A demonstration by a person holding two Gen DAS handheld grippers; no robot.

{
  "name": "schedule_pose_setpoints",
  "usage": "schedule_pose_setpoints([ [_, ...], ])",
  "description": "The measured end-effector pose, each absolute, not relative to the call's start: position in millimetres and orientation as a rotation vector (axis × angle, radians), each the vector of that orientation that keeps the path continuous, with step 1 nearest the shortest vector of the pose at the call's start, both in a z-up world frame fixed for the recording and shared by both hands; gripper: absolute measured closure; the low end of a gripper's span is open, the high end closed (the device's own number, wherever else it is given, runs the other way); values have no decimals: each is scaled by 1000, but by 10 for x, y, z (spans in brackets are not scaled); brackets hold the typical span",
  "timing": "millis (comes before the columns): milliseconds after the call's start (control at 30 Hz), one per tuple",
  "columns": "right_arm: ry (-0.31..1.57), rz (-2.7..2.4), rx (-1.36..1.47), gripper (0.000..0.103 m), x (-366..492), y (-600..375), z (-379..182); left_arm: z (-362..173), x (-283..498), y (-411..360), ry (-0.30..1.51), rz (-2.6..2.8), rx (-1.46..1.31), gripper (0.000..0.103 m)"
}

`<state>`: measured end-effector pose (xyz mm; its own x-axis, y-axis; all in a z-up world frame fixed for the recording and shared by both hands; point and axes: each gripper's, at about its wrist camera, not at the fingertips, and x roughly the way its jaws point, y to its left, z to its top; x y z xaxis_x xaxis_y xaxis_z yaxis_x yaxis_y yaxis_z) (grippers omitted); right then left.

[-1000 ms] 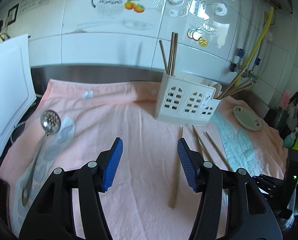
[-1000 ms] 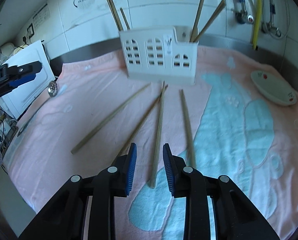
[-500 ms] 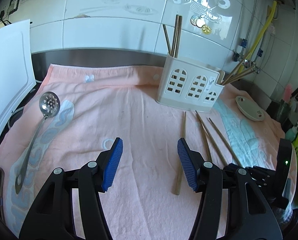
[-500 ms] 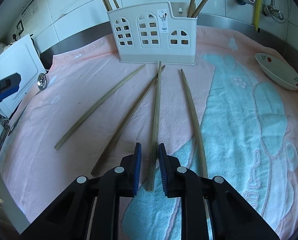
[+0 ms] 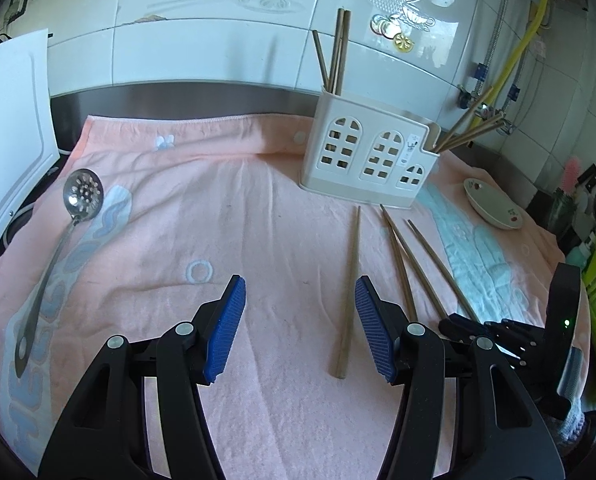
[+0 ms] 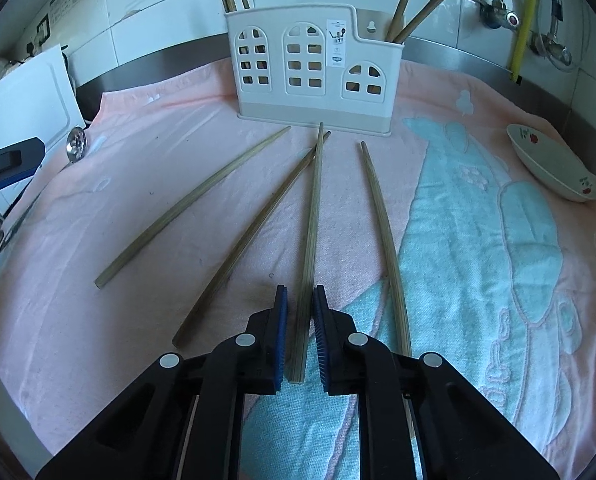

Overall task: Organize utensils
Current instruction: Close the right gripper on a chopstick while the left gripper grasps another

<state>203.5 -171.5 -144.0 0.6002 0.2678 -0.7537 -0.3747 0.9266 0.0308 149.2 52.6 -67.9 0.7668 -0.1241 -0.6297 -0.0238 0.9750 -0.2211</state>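
pink and pale-blue terry towel [image 6: 478,240] spread over the counter, utensils laid on it

white plastic house-shaped utensil holder [image 6: 310,76] stands upright at the towel's far side with chopsticks in both end compartments; small white floral dish [image 6: 554,168] at the right edge; perforated steel skimmer spoon [image 5: 57,248] at the left; 4 long wooden chopsticks [image 6: 312,216] fanned in front of the holder. right gripper [image 6: 300,334]: jaws closing around 1 chopstick's near end, narrow gaps showing. left gripper [image 5: 298,328]: unclenched, holding nothing.

Pink towel [image 6: 137,184], teal motifs; white holder [image 6: 310,76]; blue claw pads [image 5: 225,328].
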Motion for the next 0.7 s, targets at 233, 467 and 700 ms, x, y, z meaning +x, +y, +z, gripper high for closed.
schedule_pose_setpoints([
  [233, 848, 369, -136, 95, 2043, -1735, -1432, -719, 1502, 417, 715, -86, -216, 46],
  [467, 831, 376, -105, 96, 1996, -1812, -1352, -798, 1528, 230, 746, -150, -216, 46],
  [700, 768, 376, -76, 96, 1930, -1934, -1101, -907, 1562, -79, 778, -232, -193, 46],
])
